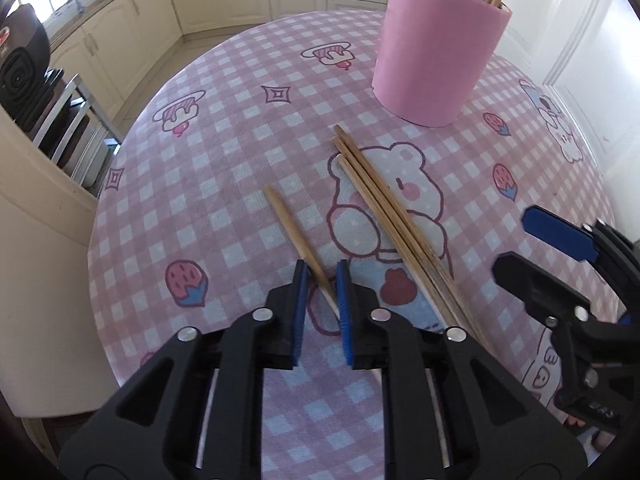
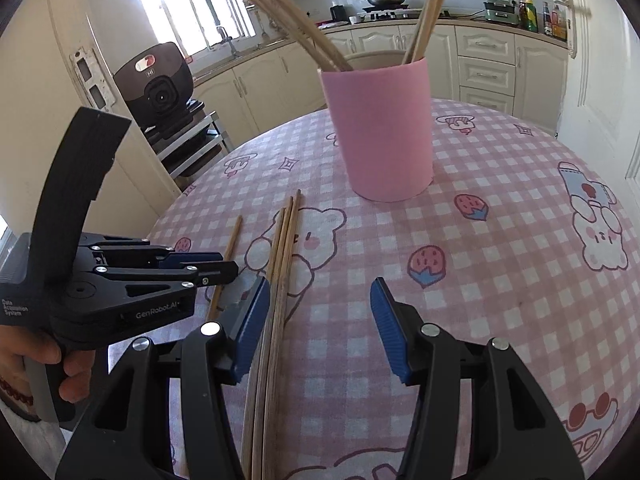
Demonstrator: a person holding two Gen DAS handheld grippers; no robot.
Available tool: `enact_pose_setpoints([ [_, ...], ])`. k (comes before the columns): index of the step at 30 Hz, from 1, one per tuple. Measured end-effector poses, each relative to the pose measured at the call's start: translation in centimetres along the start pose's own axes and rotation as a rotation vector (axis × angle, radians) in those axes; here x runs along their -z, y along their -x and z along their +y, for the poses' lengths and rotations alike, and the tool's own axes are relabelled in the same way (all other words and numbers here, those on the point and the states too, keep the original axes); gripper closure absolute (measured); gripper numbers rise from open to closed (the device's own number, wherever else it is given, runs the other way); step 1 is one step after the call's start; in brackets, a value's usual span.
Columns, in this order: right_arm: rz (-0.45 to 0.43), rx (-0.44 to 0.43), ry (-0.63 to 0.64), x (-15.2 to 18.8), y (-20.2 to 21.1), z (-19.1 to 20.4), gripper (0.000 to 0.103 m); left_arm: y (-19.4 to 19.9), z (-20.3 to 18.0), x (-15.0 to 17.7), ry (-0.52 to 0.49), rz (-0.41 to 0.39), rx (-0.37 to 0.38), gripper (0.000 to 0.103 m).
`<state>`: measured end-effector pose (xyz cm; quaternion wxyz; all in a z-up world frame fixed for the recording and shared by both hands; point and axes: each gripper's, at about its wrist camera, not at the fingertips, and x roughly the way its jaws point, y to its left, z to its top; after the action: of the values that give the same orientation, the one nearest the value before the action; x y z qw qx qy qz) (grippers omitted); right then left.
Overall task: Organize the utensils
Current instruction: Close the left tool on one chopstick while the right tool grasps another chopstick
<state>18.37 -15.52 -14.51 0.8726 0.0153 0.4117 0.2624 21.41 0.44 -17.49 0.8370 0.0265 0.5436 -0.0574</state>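
A single bamboo chopstick (image 1: 292, 228) lies slanted on the pink checked tablecloth, and my left gripper (image 1: 322, 280) is shut on its near end. The blue pads stand narrow on either side of it. The same chopstick (image 2: 230, 252) runs past my left gripper (image 2: 230, 266) in the right wrist view. A bundle of several chopsticks (image 1: 384, 208) lies to its right. My right gripper (image 2: 320, 324) is open, low over the cloth. The bundle (image 2: 282, 264) passes just inside its left pad (image 2: 254, 320). Behind stands a pink cup (image 1: 432, 60) (image 2: 384, 136) holding more chopsticks. My right gripper (image 1: 514, 240) shows at the right edge.
The round table (image 2: 500, 208) drops off at its left edge toward a rack with a black appliance (image 2: 160, 88). Kitchen cabinets (image 2: 480, 64) and a counter line the back. A person's hand (image 2: 44, 360) holds the left gripper's handle.
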Motion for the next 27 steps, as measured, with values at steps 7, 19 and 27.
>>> enact_pose_setpoints([
  [7,0.066,0.035,0.063,-1.4,-2.9,1.2,0.069,0.1,0.4,0.2,-0.035,-0.005,0.05,0.091],
  [19,0.125,0.078,0.125,-2.9,-5.5,2.4,0.08,0.3,0.8,0.7,-0.013,-0.022,0.074,0.091],
  [27,0.207,0.113,0.203,-3.7,-6.5,4.1,0.088,0.1,1.4,0.0,0.005,-0.01,0.082,0.091],
])
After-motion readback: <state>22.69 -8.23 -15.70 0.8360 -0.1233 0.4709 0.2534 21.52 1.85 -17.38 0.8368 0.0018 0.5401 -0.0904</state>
